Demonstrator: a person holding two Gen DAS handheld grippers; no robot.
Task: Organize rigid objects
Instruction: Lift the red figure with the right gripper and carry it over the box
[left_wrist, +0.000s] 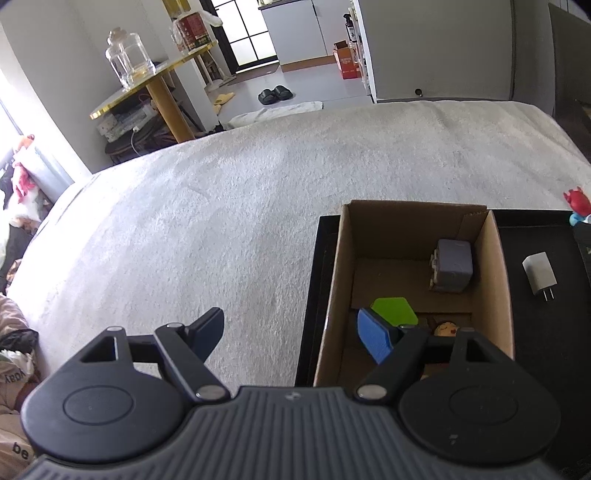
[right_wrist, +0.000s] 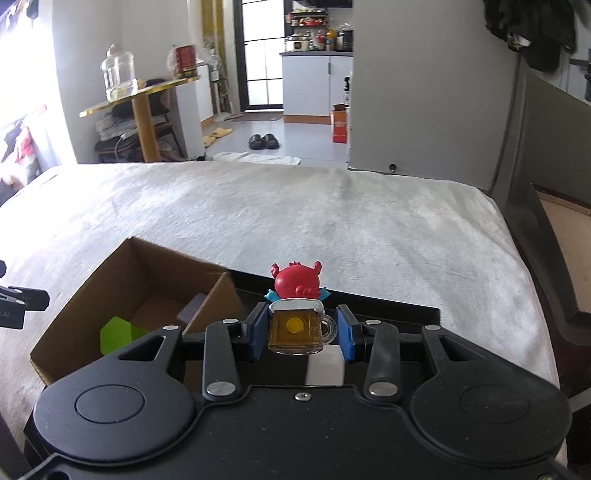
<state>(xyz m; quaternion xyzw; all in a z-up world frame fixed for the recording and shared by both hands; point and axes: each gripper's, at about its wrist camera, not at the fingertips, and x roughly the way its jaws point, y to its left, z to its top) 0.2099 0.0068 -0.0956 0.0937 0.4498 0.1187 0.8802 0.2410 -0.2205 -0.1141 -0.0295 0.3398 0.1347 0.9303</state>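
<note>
A brown cardboard box (left_wrist: 495, 266) stands on a black tray (left_wrist: 546, 332) on the bed. It holds a grey cube (left_wrist: 452, 266), a green block (left_wrist: 395, 312) and a small figure (left_wrist: 447, 328). A white charger plug (left_wrist: 539, 275) lies on the tray to the right of the box. My left gripper (left_wrist: 295, 332) is open and empty, its right finger over the box. My right gripper (right_wrist: 302, 334) straddles a red crab figure on a beer mug (right_wrist: 297, 314); its blue pads (right_wrist: 258, 332) stand close beside the mug, contact unclear. The box (right_wrist: 74, 295) lies to its left.
The bed's white fuzzy cover (left_wrist: 221, 221) stretches ahead and left. A gold-edged round table with a glass jar (left_wrist: 129, 59) stands beyond the bed. Slippers (left_wrist: 275, 94) lie on the floor. A grey headboard (right_wrist: 546, 155) is at right.
</note>
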